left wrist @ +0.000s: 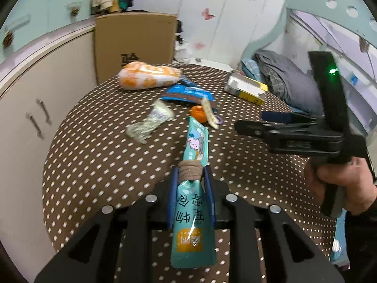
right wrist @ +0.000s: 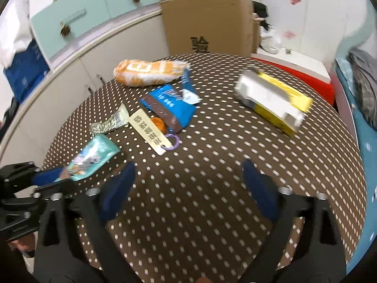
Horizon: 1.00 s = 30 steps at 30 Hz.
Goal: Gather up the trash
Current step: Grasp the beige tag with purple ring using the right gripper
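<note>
My left gripper (left wrist: 191,176) has its jaws closed on a teal snack sachet (left wrist: 195,208), pinched across its middle where a brown band wraps it. The sachet runs lengthwise between the jaws, one end towards my camera, the other out over the brown polka-dot surface (left wrist: 94,155).

My right gripper (right wrist: 188,184) hangs over a bare stretch of that surface, jaws open with nothing between them. No earlier view is available to compare.

I take the orange ball (right wrist: 158,123) near the middle of the surface as my landmark. A cream tag with a purple ring (right wrist: 150,133) lies against the ball, overlapping it. Just beyond the ball, a blue and brown wrapper (right wrist: 169,107) lies flat. Farther beyond, near the far edge, rests an orange and white bag (right wrist: 150,72). Left of the ball in the right wrist view lies a twisted silvery-green wrapper (right wrist: 110,122). Well to the right of the ball sits a yellow and white carton (right wrist: 273,100), on its side. The held sachet (right wrist: 93,158) shows nearer than the ball and to its left in that view, in the left gripper (right wrist: 50,176).

Behind the surface stands a cardboard box (left wrist: 135,41). In the left wrist view a hand (left wrist: 341,184) grips the right gripper's handle, at right.
</note>
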Tool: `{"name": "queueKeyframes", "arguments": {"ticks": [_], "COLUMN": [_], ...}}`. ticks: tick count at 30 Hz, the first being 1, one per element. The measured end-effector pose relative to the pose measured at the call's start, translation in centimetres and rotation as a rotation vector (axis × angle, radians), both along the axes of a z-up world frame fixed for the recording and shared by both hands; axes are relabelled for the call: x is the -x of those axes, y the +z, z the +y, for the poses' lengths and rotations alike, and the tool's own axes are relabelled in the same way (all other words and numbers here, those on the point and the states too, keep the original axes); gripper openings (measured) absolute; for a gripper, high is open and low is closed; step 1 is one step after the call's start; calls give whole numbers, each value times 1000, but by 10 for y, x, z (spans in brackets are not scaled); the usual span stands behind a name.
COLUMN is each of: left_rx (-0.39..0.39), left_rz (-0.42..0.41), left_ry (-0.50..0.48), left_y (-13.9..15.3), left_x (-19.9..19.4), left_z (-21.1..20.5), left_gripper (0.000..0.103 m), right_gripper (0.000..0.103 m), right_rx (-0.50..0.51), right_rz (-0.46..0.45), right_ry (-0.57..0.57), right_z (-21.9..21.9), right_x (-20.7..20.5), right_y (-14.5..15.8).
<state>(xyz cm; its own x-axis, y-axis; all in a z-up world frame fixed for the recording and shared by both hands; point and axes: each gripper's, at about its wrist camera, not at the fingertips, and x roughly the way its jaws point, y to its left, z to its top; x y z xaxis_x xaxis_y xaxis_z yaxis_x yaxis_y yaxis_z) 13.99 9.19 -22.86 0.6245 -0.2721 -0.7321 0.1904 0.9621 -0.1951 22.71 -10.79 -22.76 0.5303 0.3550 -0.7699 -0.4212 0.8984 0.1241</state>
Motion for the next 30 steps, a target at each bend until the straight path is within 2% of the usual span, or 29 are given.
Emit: {"name": "queueKeyframes", "arguments": {"ticks": [5, 7, 9, 10, 11, 12, 14, 21, 30], "left_rx": [27, 38, 49, 53, 55, 55, 57, 74, 77], "left_rz": [15, 17, 17, 17, 17, 16, 13, 9, -12], "left_ry": [59, 72, 79, 80, 81, 82, 83, 76, 46], "left_y": [-5, -5, -5, -4, -4, -4, -4, -1, 13], "left_x": [7, 9, 11, 11, 11, 11, 12, 7, 0], "left_z": [13, 17, 19, 19, 19, 19, 19, 11, -12], "left_gripper": [21, 21, 21, 21, 21, 21, 21, 21, 21], "right_gripper": [70, 63, 47, 42, 30, 25, 23, 23, 23], "right_rx": [42, 58, 94, 110, 102, 101, 103, 14, -49], "right_rz": [-16, -17, -41, -60, -59, -55, -54, -20, -39], "right_ry": [76, 104, 113, 120, 128, 131, 139, 132, 83], "right_z": [27, 37, 43, 45, 45, 44, 42, 17, -23], "right_x": [-11, -15, -17, -17, -18, -19, -17, 0, 16], "right_y": [-7, -11, -15, -15, -14, -14, -13, -9, 7]}}
